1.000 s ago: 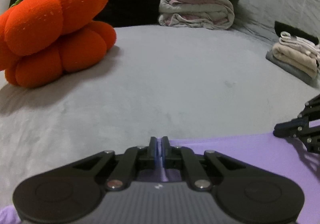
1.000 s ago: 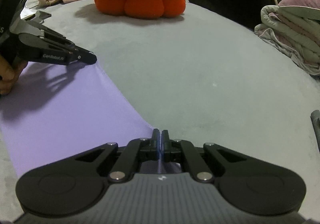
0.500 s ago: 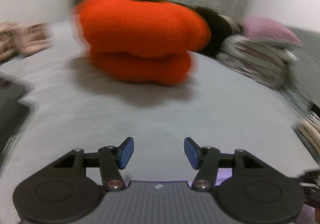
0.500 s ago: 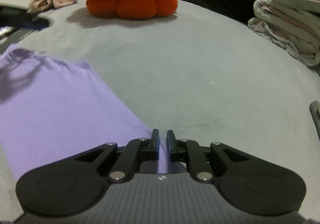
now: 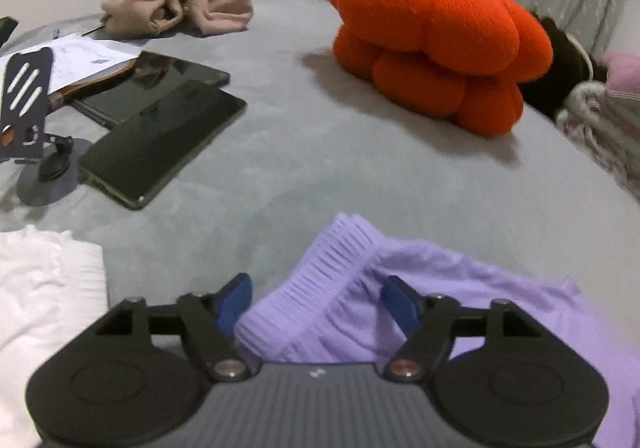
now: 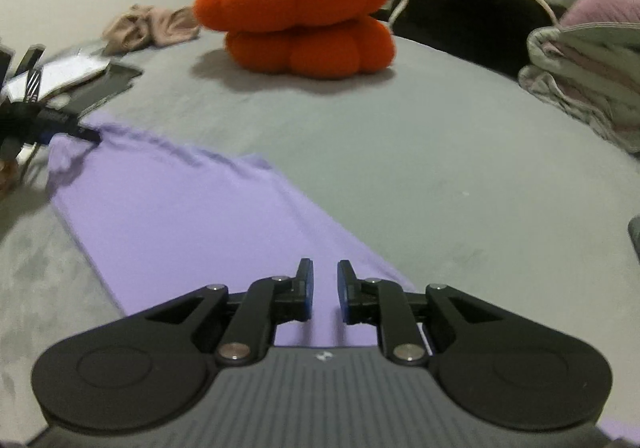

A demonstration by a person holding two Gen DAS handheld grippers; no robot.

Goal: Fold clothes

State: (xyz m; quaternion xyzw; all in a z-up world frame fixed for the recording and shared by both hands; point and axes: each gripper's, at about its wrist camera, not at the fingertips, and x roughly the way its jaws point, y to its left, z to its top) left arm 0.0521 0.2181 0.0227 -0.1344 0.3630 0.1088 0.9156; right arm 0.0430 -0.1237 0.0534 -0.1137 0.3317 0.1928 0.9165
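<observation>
A purple garment [image 6: 180,216] lies spread flat on the grey bed [image 6: 440,168]. Its ribbed waistband end [image 5: 332,272] is bunched up in the left wrist view. My left gripper [image 5: 316,300] hovers over that waistband with its jaws wide and still opening; the cloth lies between the blue pads [image 5: 236,300], which do not press on it. My right gripper [image 6: 325,280] is over the garment's other end, its jaws a narrow gap apart and opening, with flat cloth showing below them and nothing pinched. The left gripper [image 6: 90,135] also shows, blurred, at the far left of the right wrist view.
An orange pumpkin cushion [image 5: 436,48] sits at the back. Two dark tablets [image 5: 160,136], a phone stand [image 5: 28,104], papers and a beige garment [image 5: 176,4] lie left. A white garment [image 5: 44,288] is beside my left gripper. Folded blankets [image 6: 584,80] and a black cushion [image 6: 468,12] are right.
Both grippers were shut on the purple cloth's edge and have let go. The left one swung left and rolled, now wide over the waistband. The right one lifted slightly.
</observation>
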